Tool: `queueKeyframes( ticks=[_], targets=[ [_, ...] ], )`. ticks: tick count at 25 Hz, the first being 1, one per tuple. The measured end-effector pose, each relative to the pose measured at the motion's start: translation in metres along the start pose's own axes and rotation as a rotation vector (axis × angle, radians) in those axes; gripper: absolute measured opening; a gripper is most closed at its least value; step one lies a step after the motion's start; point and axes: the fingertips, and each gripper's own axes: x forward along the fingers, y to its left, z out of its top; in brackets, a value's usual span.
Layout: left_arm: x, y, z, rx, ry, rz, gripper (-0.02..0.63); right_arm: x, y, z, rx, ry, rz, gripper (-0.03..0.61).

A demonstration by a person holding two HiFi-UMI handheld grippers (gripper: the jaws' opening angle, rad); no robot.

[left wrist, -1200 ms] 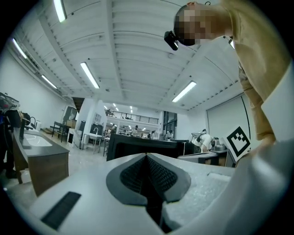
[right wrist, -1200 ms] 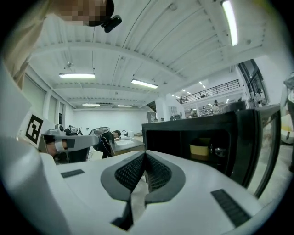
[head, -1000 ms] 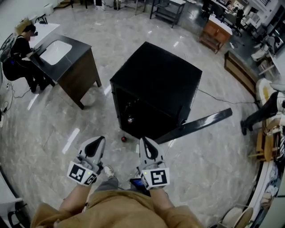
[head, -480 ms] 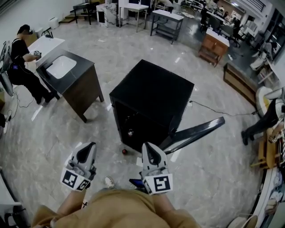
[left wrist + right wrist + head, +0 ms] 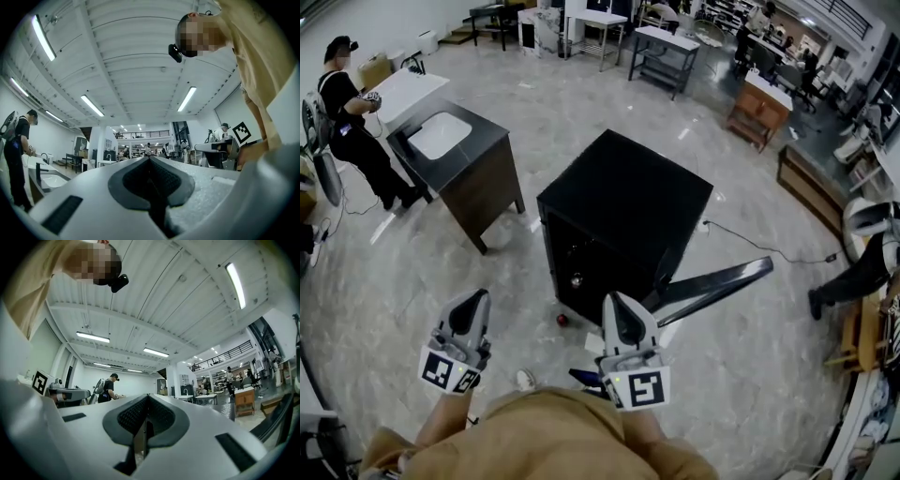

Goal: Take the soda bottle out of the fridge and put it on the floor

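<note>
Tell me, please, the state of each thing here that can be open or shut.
fridge: standing upright on the floor, open at the front.
fridge door: swung wide open.
left gripper: shut, nothing between its jaws.
right gripper: shut, nothing between its jaws.

The fridge is black all over, door included, on a grey marbled floor. The left gripper and right gripper are white and grey, with black-and-white square markers. A small red thing lies by the fridge's front.
</note>
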Motion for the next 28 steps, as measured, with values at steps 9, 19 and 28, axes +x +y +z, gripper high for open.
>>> queueKeyframes(
  ticks=[9, 19, 28],
  targets=[
    [-0.038, 0.031, 0.009, -0.013, -0.021, 0.126, 0.000, -0.015, -0.008, 0.013, -0.035, -0.006, -0.028, 0.002],
    [-0.023, 0.030, -0.004, -0.066, -0.052, 0.104, 0.000, -0.018, -0.013, 0.014, -0.099, 0.031, -0.055, 0.002],
    [-0.010, 0.029, -0.001, -0.061, -0.055, 0.055, 0.000, -0.015, -0.017, 0.012, -0.104, 0.036, -0.067, 0.000]
  ],
)
